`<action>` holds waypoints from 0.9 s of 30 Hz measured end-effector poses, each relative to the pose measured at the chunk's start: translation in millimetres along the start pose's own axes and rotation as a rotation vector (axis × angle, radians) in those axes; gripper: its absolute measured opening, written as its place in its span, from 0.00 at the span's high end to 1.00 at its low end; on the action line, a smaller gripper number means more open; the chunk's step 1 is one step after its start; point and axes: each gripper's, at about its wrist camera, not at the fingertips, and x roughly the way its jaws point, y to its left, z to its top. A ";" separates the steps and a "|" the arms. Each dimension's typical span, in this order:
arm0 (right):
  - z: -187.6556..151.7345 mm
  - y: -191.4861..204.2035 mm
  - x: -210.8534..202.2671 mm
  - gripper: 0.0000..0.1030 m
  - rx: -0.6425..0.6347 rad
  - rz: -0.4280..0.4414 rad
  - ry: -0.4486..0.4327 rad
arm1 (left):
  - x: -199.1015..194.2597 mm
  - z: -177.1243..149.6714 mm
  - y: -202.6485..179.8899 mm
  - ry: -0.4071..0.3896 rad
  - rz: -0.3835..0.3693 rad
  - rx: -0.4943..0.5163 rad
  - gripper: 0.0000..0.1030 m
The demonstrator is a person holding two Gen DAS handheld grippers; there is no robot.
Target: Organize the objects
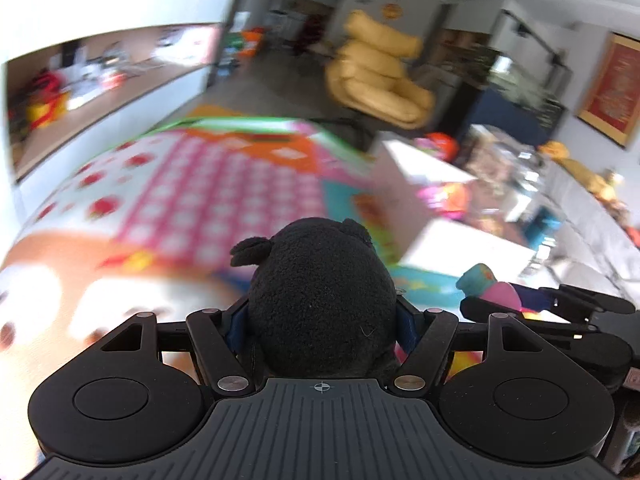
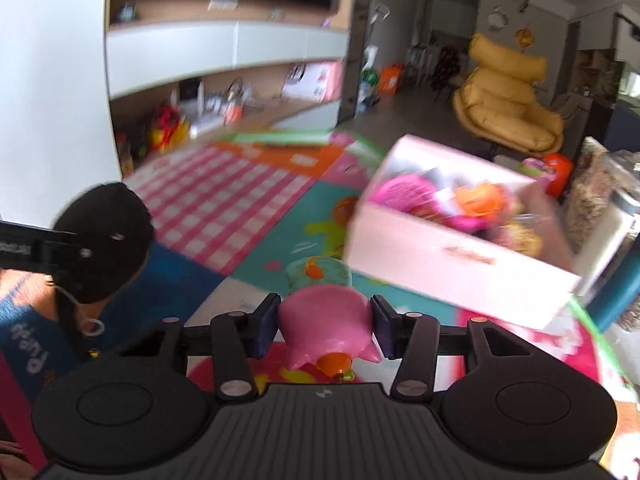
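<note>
Left wrist view is showing a black plush toy sitting clamped between the jaws of the left gripper, held above the colourful play mat. The right gripper is squeezing a pink plastic toy (its far end is teal) in its jaws, near a pink box holding blurred toys. A yellow armchair is standing well beyond.

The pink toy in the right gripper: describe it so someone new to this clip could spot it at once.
Start at the big pink box of toys on the play mat, right of centre in the right wrist view. Below and left of it, the right gripper clamps a glossy pink toy with small pointed feet and an orange bit underneath. Unlike the fuzzy black plush to the left, it is smooth, hard plastic.
</note>
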 end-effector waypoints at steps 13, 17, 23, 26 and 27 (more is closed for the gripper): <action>-32.8 -88.4 -39.6 0.53 0.175 -0.152 -0.151 | 139.3 108.3 -161.5 -0.142 -0.209 0.289 0.28; -46.0 -102.6 -37.0 0.53 0.206 -0.179 -0.123 | 194.6 90.2 -173.4 -0.021 -0.126 0.334 0.28; -53.8 -110.0 -26.9 0.53 0.207 -0.182 -0.108 | 202.4 62.7 -166.8 0.038 -0.091 0.419 0.25; -50.6 -111.2 -21.6 0.53 0.214 -0.171 -0.102 | 183.9 72.4 -161.2 -0.052 -0.094 0.383 0.25; -49.8 -110.2 -22.2 0.53 0.215 -0.167 -0.105 | 179.8 75.7 -159.2 -0.076 -0.093 0.374 0.25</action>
